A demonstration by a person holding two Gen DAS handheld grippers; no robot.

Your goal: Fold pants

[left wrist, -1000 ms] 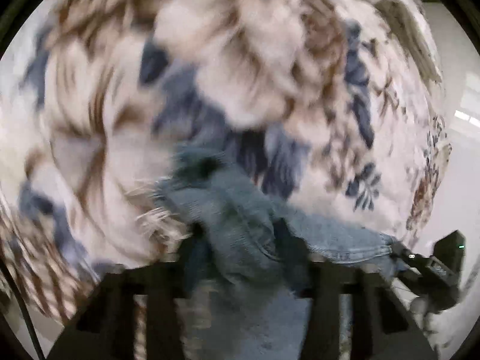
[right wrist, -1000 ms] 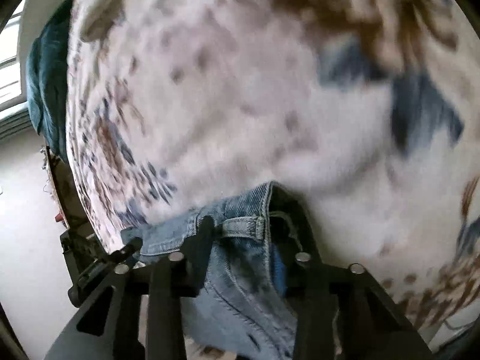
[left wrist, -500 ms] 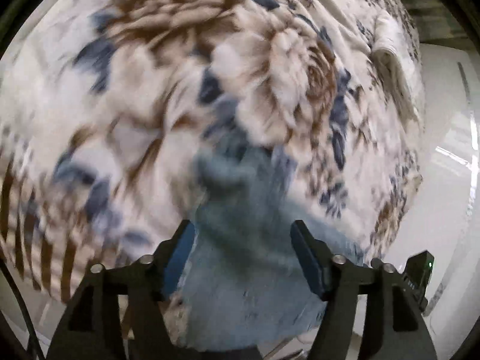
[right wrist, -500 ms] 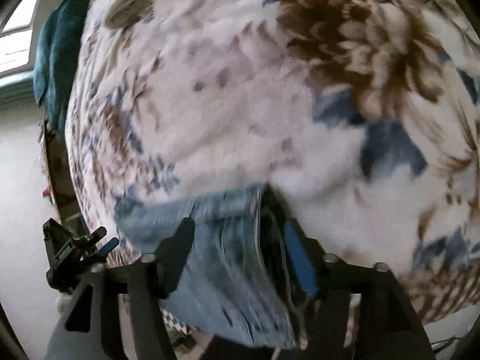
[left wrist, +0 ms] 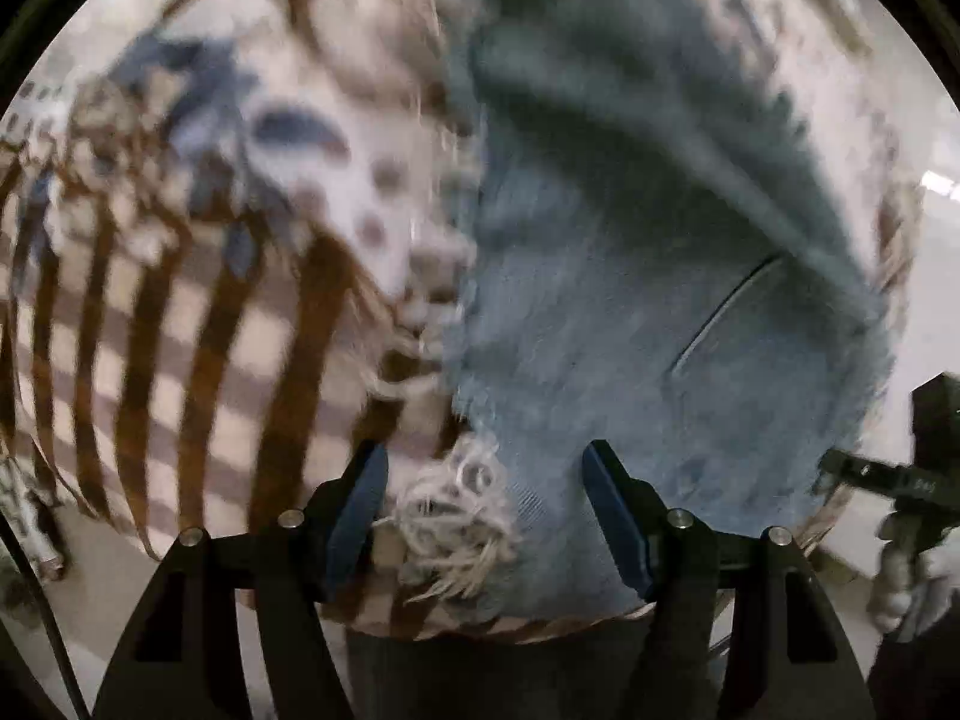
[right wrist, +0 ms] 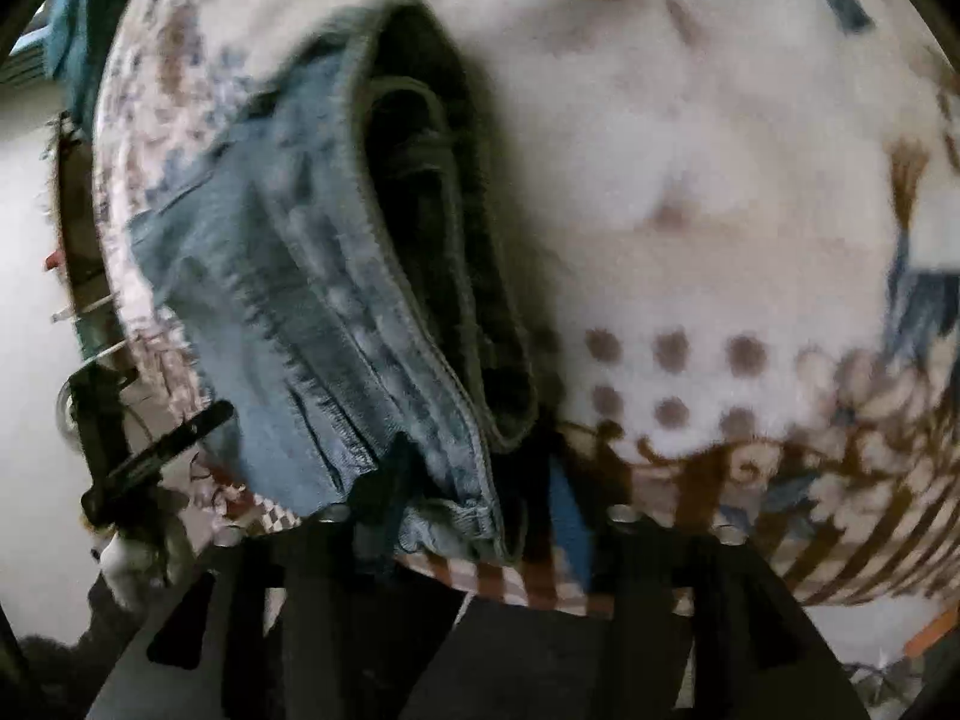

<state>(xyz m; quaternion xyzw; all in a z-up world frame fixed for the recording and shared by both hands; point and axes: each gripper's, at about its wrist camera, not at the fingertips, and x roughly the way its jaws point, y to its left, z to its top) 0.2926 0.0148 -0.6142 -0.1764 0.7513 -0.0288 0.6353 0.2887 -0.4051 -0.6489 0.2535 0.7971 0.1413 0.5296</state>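
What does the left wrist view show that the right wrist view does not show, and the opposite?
Only the left wrist view shows the frayed hem of the jeans, lying between the wide-open fingers of the left hand-held gripper.

Only the right wrist view shows the open waistband with its dark inside. The denim edge there sits between the fingers of the right hand-held gripper, but blur hides whether they pinch it.

Both show the jeans on the patterned blanket, and each shows the other gripper at its edge.

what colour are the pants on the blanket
Light blue denim pants, with a frayed pale hem; clearest in the right wrist view.
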